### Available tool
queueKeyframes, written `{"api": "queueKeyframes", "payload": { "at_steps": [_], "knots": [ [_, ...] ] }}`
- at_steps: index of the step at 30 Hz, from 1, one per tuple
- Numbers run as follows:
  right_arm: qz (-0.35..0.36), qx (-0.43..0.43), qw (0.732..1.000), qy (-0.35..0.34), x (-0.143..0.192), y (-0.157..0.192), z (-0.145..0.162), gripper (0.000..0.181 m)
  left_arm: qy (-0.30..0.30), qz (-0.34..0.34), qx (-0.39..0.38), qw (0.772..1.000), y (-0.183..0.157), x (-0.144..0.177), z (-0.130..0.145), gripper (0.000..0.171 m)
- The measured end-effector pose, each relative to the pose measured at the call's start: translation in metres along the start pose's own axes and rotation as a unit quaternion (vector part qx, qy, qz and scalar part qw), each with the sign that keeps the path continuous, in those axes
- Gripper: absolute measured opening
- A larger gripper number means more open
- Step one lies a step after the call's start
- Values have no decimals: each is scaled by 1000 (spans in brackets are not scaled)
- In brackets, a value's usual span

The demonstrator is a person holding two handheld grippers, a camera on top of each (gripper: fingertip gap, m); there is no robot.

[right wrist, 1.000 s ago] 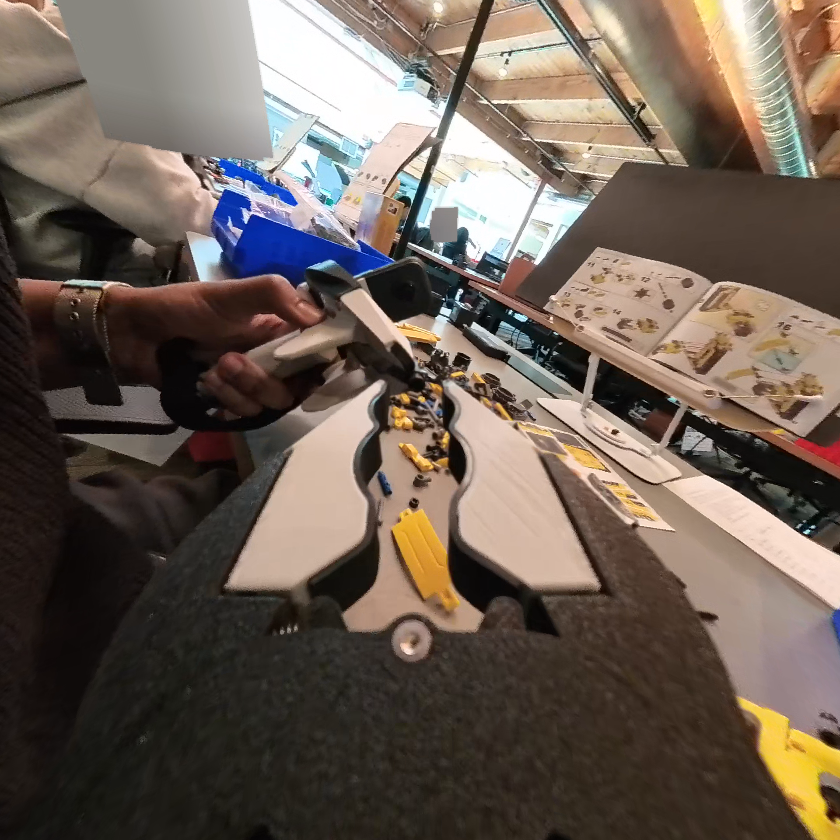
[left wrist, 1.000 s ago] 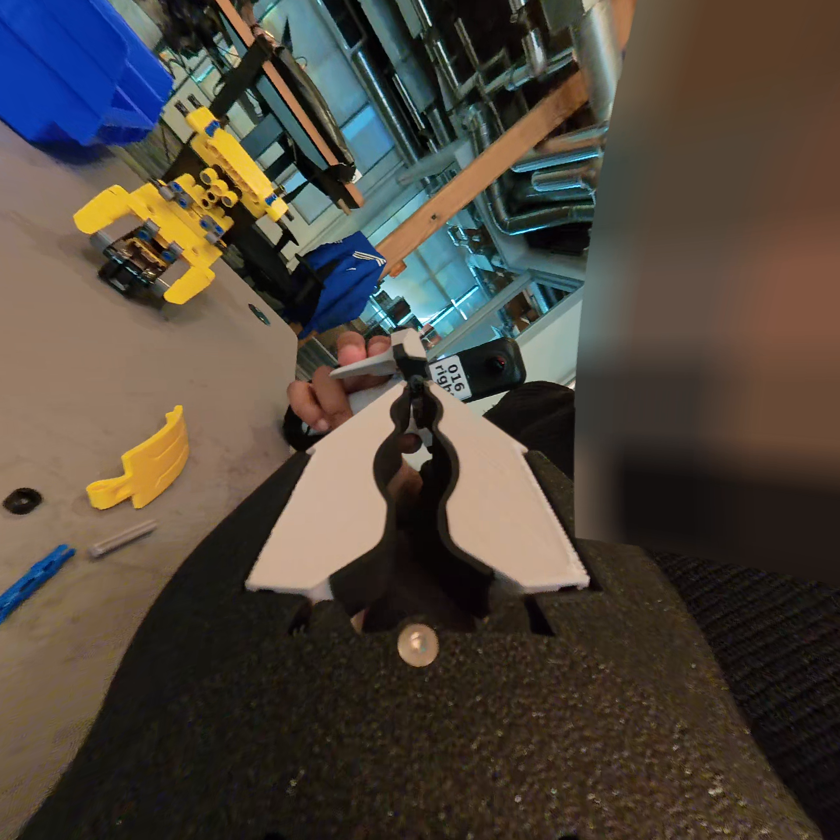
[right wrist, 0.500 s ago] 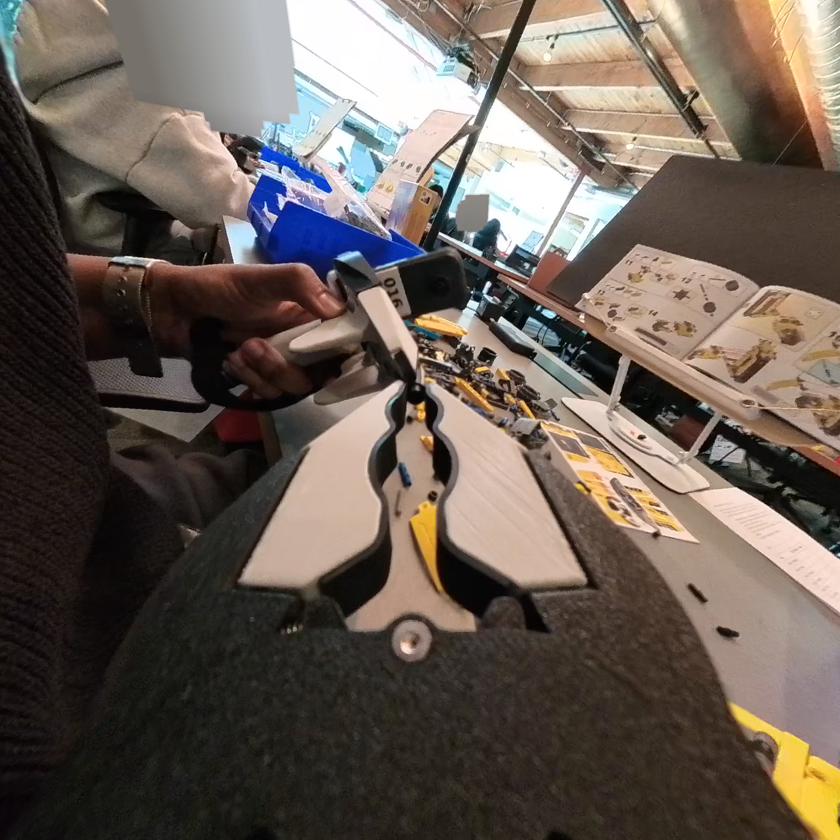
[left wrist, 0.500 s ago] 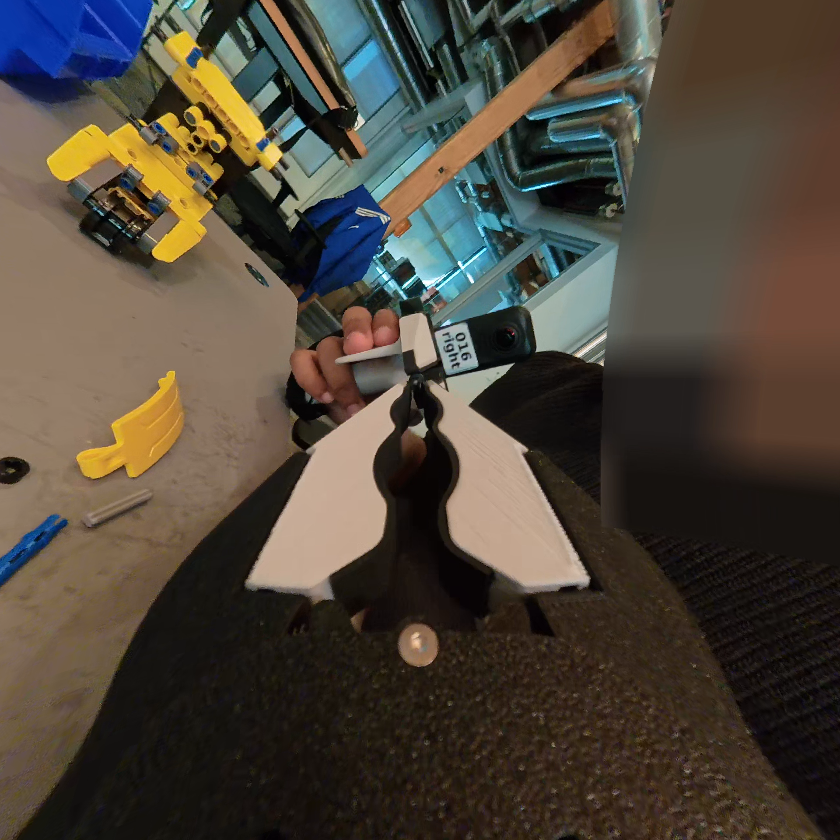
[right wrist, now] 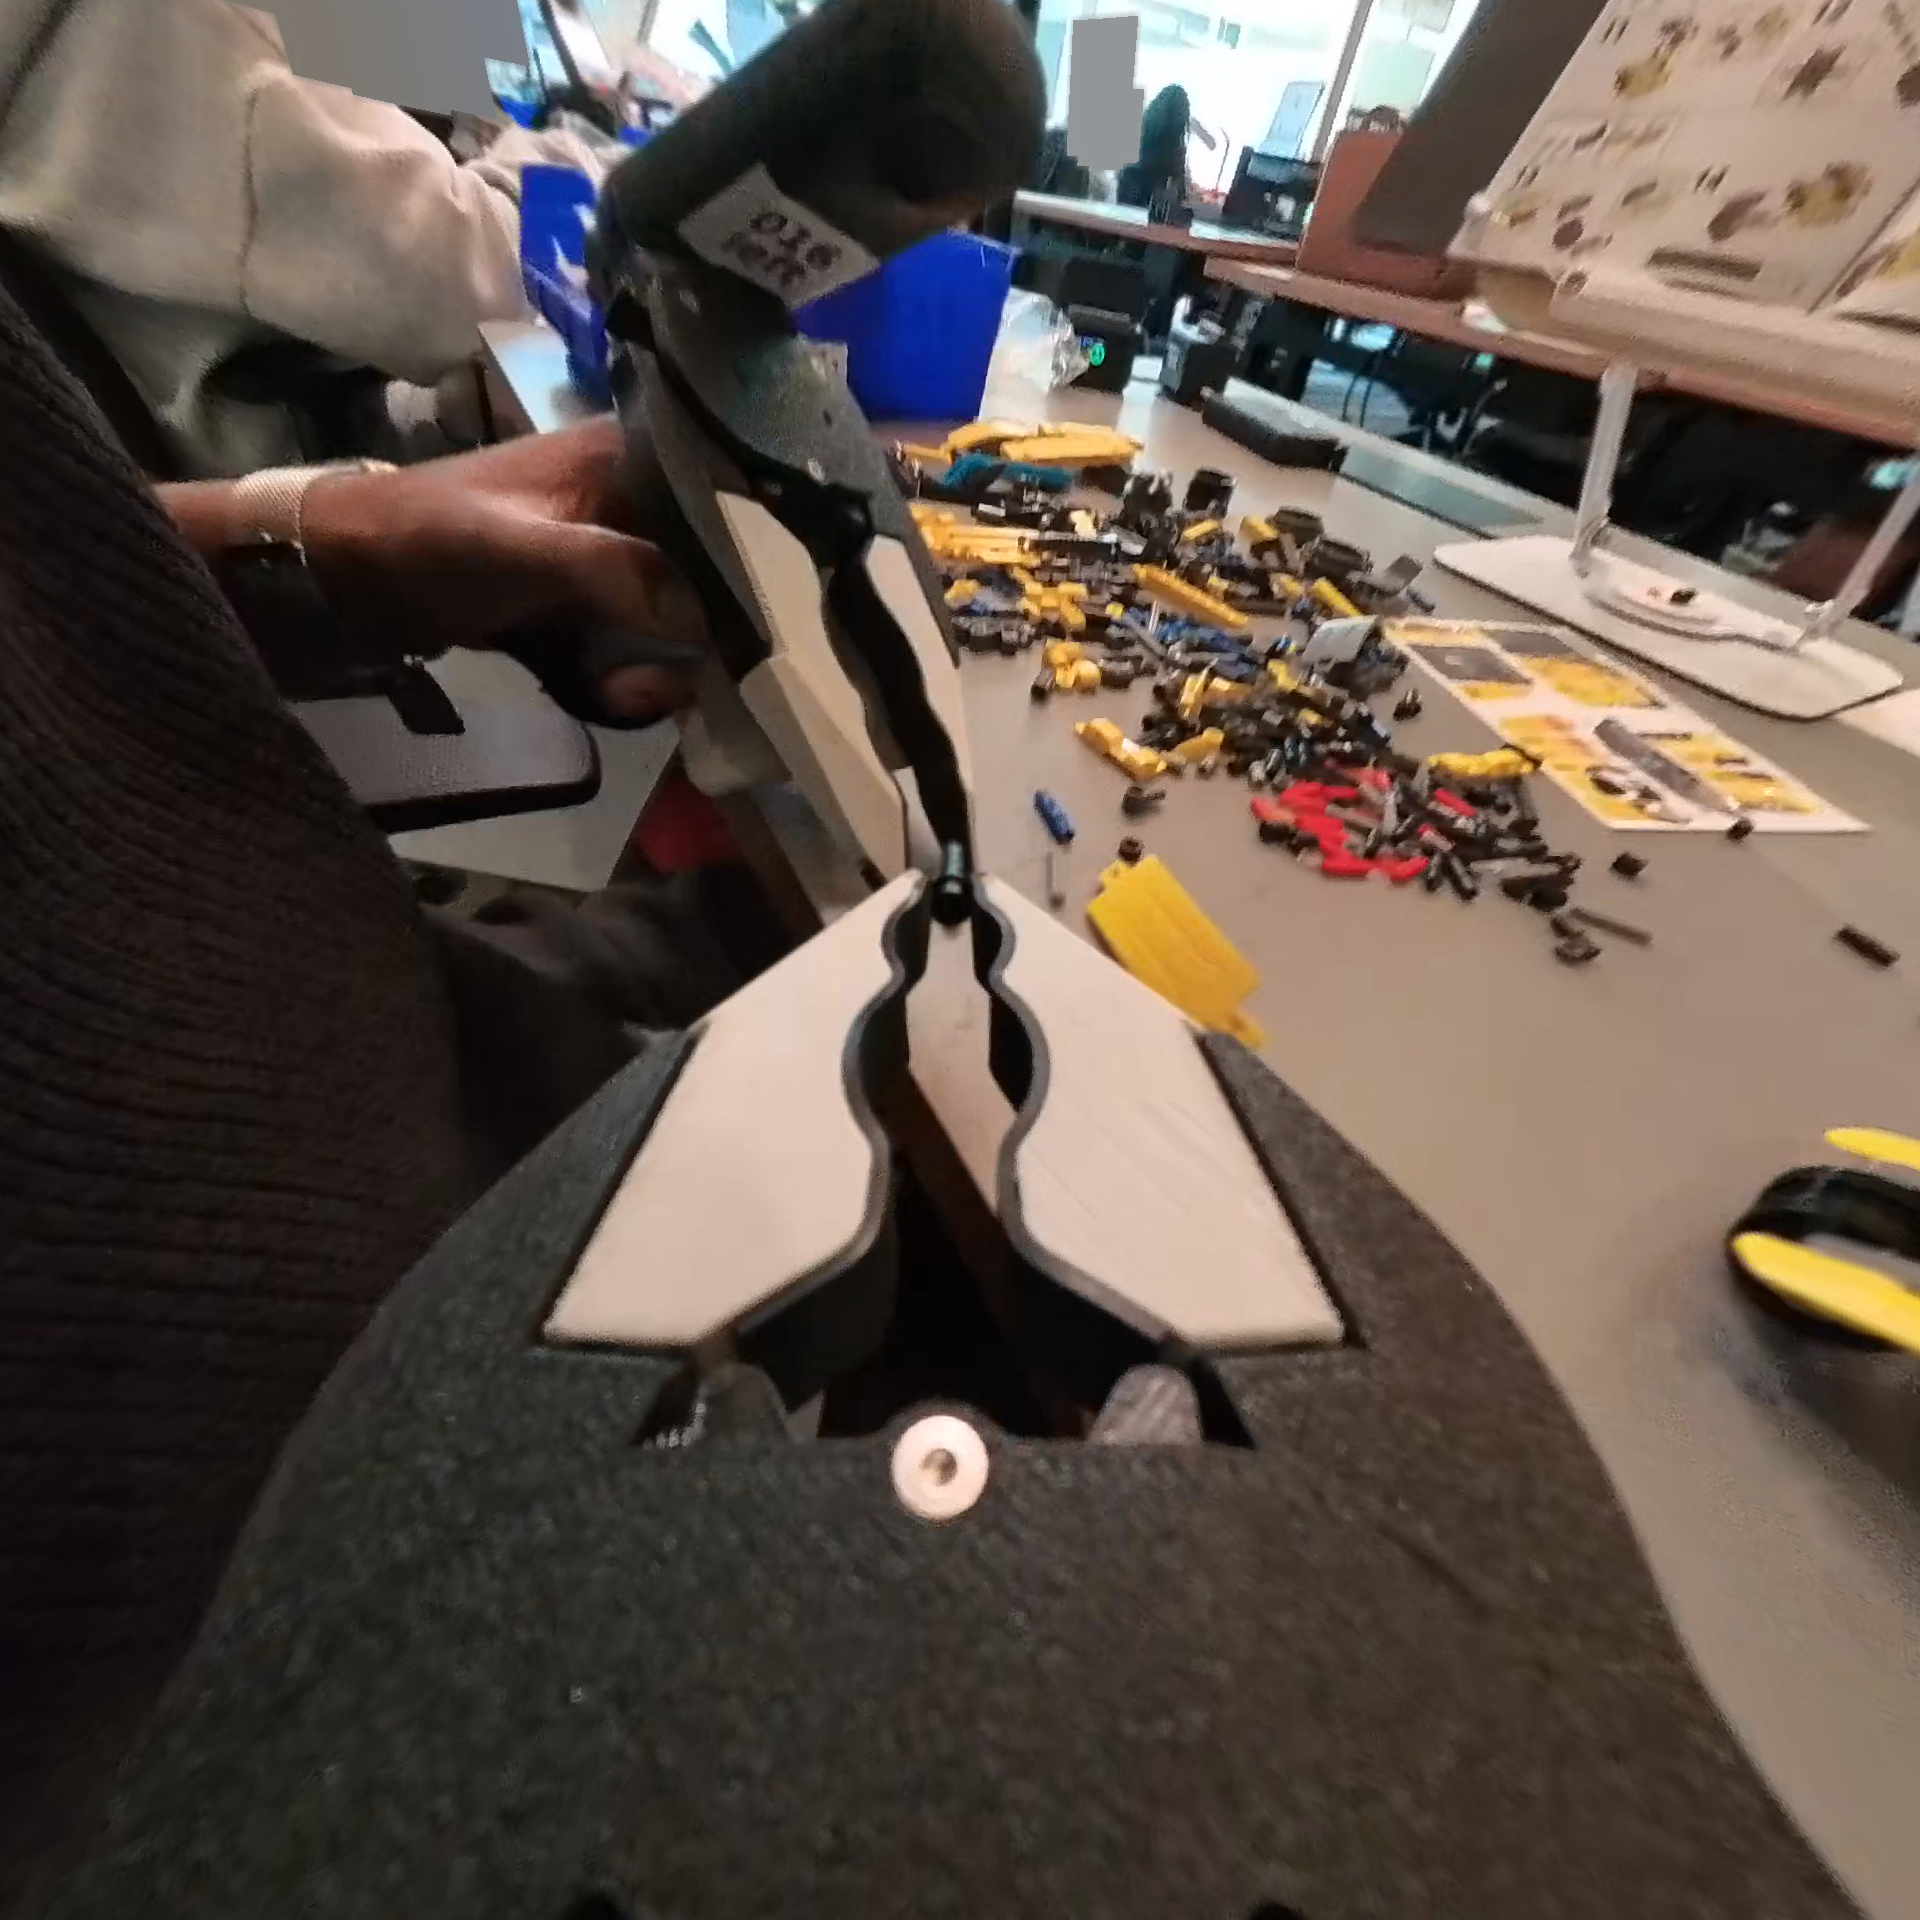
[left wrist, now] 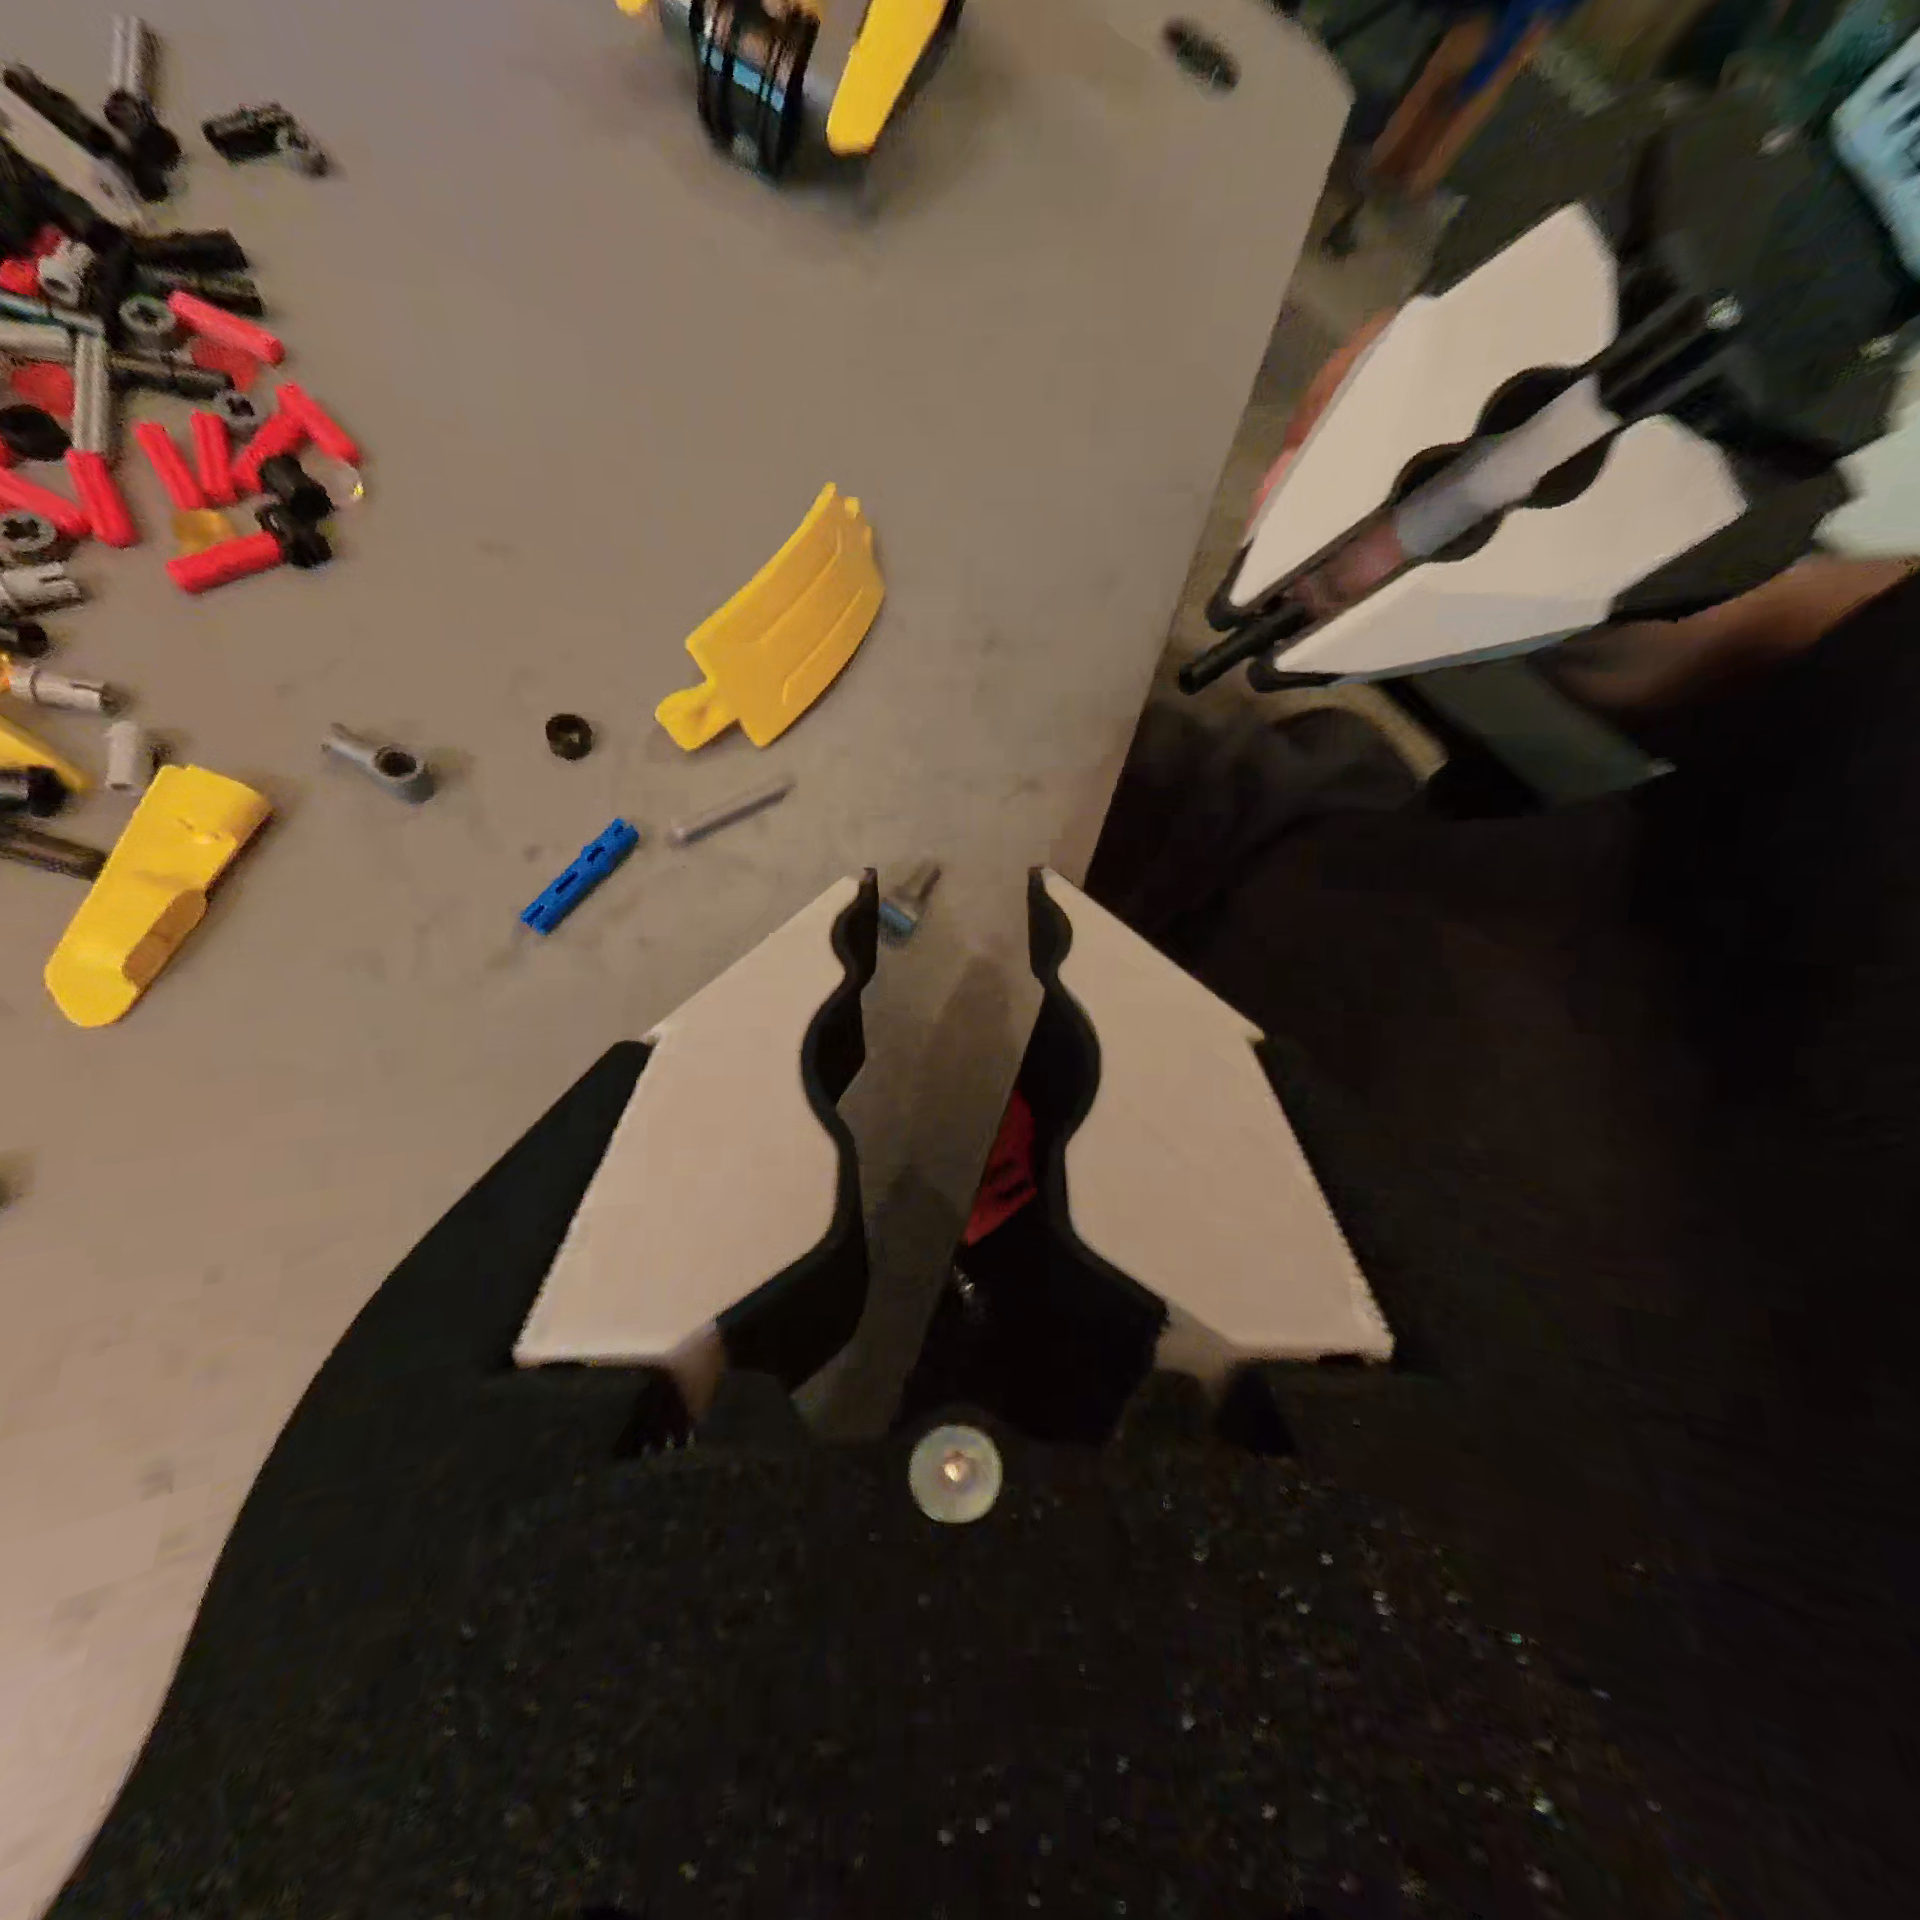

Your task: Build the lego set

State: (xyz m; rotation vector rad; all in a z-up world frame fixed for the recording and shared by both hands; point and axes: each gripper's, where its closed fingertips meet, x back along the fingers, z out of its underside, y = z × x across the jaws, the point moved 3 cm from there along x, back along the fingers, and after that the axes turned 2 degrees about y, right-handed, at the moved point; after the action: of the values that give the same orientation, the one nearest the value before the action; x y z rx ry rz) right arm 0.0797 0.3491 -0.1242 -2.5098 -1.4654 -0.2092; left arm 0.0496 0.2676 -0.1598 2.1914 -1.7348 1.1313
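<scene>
Pinching a small black pin (right wrist: 948,885) at its very tips, the right gripper (right wrist: 951,902) is all but closed, with only a thin gap along its jaws. The pin sticks out past the tips, off the near edge of the table (left wrist: 520,1143). The hold is on one end only, so it looks slight; a grip like that would stay truer with steady squeeze and no twisting.

The left gripper (left wrist: 951,891) hangs over the table edge with its jaws apart and nothing between them. A small grey-and-blue pin (left wrist: 907,906) lies on the table, seen in the gap just past its tips; I cannot tell whether a finger touches it. In the right wrist view a hand (right wrist: 499,561) grips the left gripper's handle, and its fingers point down to just above the black pin, though the left wrist view shows the two grippers apart.

Loose near the left gripper, counted:
- one blue beam (left wrist: 579,875)
- one grey rod (left wrist: 727,810)
- one black ring (left wrist: 568,735)
- one grey connector (left wrist: 379,764)
- one curved yellow panel (left wrist: 774,623)
- one yellow wedge-shaped piece (left wrist: 145,894), farther left

Beyond these is a heap of red pins (left wrist: 208,478) mixed with black and grey bits, too jumbled to count. Farther off are a printed sheet (right wrist: 1610,727) lying flat and one open booklet (right wrist: 1714,156) on a stand
</scene>
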Motion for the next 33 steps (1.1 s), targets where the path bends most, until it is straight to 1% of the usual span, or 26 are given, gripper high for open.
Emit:
{"api": "queueKeyframes", "payload": {
  "at_steps": [3,5,8,12,14,19,25,33],
  "knots": [
    [-4,-25,1000,7,-2,10,11,5,14,-34,-22,999,-1,-2,2,28],
    [-1,-40,999,6,-2,13,16,5,22,-38,-23,999,-4,-2,3,28],
    [11,-53,999,7,-3,12,21,5,29,-6,-14,999,-16,-2,5,28],
    [19,-60,998,5,-1,11,24,5,21,28,-10,999,-30,-2,6,29],
    [22,-61,998,6,1,10,25,5,17,27,-9,999,-30,-2,6,28],
    [23,-60,998,4,4,10,26,5,14,-16,-22,1000,-19,-2,5,29],
    [3,-67,998,7,2,13,29,5,29,-82,-88,992,-14,-8,5,29],
    [-19,-82,996,-1,2,9,26,5,31,-100,-121,987,-11,-10,5,21]
  ]
}}
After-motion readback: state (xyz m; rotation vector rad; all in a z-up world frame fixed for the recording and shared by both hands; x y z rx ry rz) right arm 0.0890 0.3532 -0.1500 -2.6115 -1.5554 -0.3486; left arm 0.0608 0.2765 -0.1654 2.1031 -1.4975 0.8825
